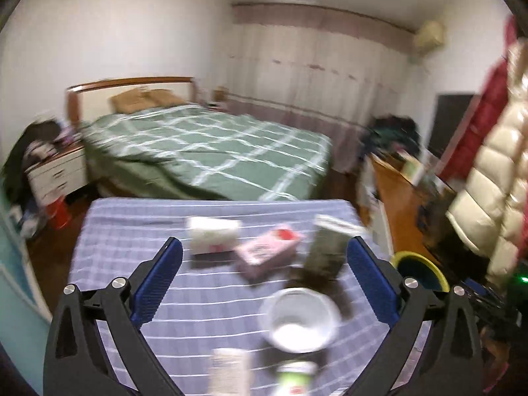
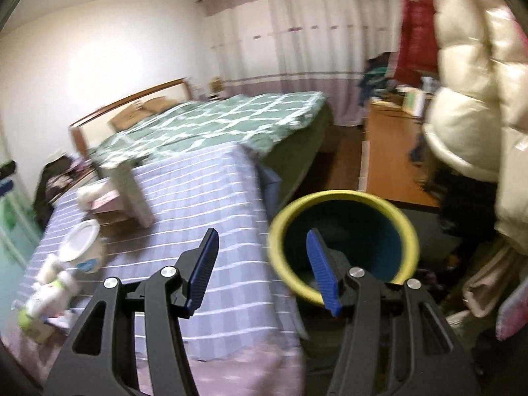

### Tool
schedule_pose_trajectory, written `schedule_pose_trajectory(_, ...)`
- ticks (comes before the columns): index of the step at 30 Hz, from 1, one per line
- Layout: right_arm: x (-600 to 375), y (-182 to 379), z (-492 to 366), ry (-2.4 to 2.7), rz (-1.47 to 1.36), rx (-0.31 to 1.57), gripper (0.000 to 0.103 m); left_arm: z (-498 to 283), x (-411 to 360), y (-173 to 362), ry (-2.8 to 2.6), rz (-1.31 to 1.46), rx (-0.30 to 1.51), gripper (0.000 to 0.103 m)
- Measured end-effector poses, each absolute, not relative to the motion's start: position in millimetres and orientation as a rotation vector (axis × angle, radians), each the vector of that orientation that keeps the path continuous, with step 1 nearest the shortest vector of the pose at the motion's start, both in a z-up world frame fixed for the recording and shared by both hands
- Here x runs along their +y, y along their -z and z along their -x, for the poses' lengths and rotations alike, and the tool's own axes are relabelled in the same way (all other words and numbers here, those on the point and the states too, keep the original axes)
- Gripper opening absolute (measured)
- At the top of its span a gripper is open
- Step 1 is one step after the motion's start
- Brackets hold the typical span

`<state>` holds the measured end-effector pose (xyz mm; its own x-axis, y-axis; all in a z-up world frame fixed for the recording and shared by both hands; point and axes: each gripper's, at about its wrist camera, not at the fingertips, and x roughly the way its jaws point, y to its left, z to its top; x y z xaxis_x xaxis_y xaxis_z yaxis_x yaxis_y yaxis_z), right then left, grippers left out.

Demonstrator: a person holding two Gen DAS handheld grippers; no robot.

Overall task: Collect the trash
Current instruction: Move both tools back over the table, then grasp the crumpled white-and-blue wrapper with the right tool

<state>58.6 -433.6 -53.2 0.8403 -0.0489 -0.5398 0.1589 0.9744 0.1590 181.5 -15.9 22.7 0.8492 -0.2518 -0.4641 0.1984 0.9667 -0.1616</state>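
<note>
Trash lies on a table under a blue striped cloth (image 1: 138, 231). In the left wrist view there is a white paper cup (image 1: 211, 237) on its side, a pink box (image 1: 254, 254), a tall dark carton (image 1: 326, 250), a white tub (image 1: 300, 320), a pale packet (image 1: 231, 373) and a green-labelled bottle (image 1: 295, 379). My left gripper (image 1: 264, 242) hangs above them, open wide and holding nothing. A dark bin with a yellow rim (image 2: 343, 204) stands off the table's right edge. My right gripper (image 2: 262, 232) hovers between table edge and bin, open and bare. The tub (image 2: 84, 247) and bottle (image 2: 46, 300) lie to its left.
A bed with a green checked cover (image 1: 211, 151) stands behind the table. A wooden desk (image 2: 386, 165) piled with things runs along the right. A cream puffy jacket (image 2: 475, 76) hangs close by on the right, above the bin. White drawers (image 1: 56, 175) stand at the left.
</note>
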Motion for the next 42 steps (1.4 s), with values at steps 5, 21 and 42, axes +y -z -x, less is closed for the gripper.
schedule_pose_trajectory(5,-379.4,47.4,-83.8,-0.001,-0.120,0.585,0.053,-182.2,53.2,12.2,0.025,0.179,0.456,0.098)
schedule_pose_trajectory(21,-243.9,57.4,-91.4,-0.415,0.042,0.716,0.053,-167.8,116.4,59.2,-0.257,0.265,0.410,0.098)
schedule_pose_trajectory(42,-177.4,102.8,-48.5,-0.607,0.514,0.691,0.069,-165.1,103.9,49.9,-0.278,0.203,0.389,0.098)
